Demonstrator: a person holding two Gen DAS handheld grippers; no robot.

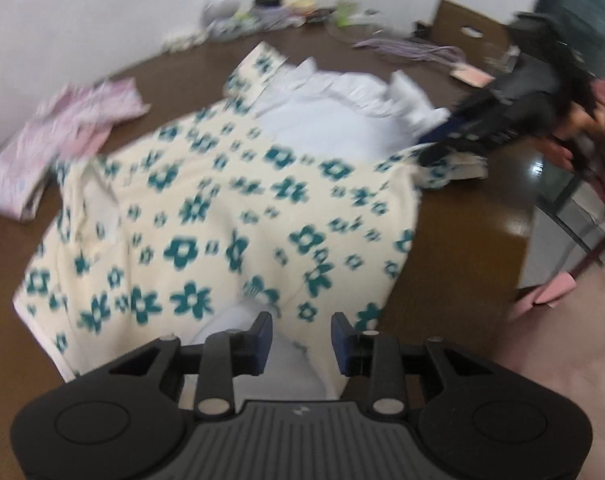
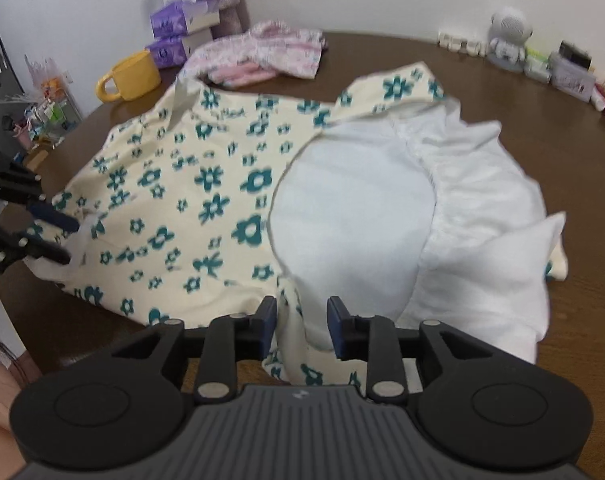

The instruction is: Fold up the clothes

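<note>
While floral garment [image 1: 230,216] spreads on table [image 1: 474,200], hem between parted left gripper [image 1: 301,336] fingers [image 1: 262,330]

Each hand-held gripper [image 1: 301,334] is black with silver screws, ribbed grey body (blue-padded fingers [image 2: 337,316]).

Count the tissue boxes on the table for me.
2: a purple tissue box with a tissue sticking out, stacked on a second purple tissue box, at the table's far edge behind the yellow mug. Others may sit out of view.
</note>
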